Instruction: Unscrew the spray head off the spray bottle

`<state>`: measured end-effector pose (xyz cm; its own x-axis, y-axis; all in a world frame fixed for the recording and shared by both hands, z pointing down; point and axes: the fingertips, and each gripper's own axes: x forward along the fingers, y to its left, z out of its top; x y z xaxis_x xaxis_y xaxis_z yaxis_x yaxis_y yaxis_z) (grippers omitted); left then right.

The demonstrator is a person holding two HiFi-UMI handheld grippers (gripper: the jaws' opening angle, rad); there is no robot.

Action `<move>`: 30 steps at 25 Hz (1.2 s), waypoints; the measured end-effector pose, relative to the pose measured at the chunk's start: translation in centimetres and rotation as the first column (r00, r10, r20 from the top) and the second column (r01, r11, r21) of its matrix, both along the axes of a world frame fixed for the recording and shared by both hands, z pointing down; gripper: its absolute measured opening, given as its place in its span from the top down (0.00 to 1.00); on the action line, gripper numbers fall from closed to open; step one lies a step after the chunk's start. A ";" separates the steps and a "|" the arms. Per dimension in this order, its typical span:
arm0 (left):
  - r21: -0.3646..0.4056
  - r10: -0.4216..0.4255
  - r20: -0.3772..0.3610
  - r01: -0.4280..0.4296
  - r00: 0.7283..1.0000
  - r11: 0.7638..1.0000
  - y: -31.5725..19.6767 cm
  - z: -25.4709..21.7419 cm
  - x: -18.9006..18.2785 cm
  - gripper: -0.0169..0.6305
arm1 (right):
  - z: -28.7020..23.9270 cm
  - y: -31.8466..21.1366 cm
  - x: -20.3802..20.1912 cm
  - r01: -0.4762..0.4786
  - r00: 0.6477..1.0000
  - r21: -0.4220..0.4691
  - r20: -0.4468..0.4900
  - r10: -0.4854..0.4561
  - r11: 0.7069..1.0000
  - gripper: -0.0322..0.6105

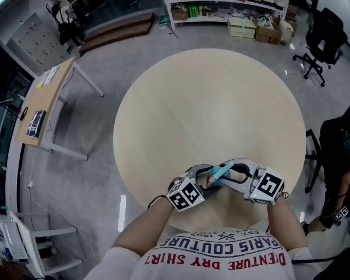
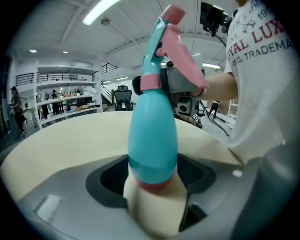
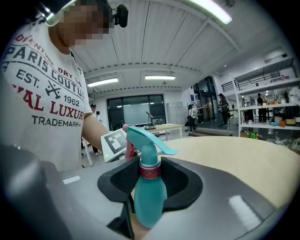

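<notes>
A teal spray bottle with a pink collar and pink trigger is held over the near edge of the round table, between both grippers. My left gripper is shut on the lower body of the bottle, whose base sits against the pale pad. My right gripper is shut on the pink collar just under the teal spray head, a black pad on each side. In the left gripper view the right gripper clasps the neck.
The wooden table top stretches away beyond the grippers. A desk stands on the floor at the left, shelves at the back, an office chair at the far right, and a seated person at the right edge.
</notes>
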<state>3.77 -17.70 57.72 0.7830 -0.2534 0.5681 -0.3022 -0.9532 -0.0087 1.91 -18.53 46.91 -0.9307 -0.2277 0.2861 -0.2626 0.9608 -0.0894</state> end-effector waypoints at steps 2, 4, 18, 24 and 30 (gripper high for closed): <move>0.003 0.000 -0.008 0.000 1.000 1.000 0.1 0.0 -0.1 0.48 | 0.0 0.1 -0.1 -0.001 1.000 -0.002 0.003 0.001 1.000 0.74; 0.007 -0.001 -0.008 0.001 1.000 1.000 0.0 0.0 -0.2 0.48 | -0.1 0.0 -0.2 -0.006 1.000 0.002 0.003 0.006 1.000 0.74; -0.006 -0.292 0.023 0.293 0.956 0.956 -0.3 0.0 0.2 0.48 | 0.0 -0.7 0.7 -0.303 0.952 0.112 0.002 0.305 0.946 0.64; -0.008 -0.432 0.042 0.432 0.901 0.902 -0.3 0.0 0.9 0.48 | 0.3 -1.0 1.0 -0.401 0.915 0.129 0.010 0.403 0.907 0.71; -0.009 -0.468 0.039 0.468 0.883 0.884 -0.1 0.0 1.6 0.48 | 0.2 -0.9 1.6 -0.393 0.919 0.123 0.016 0.394 0.911 0.72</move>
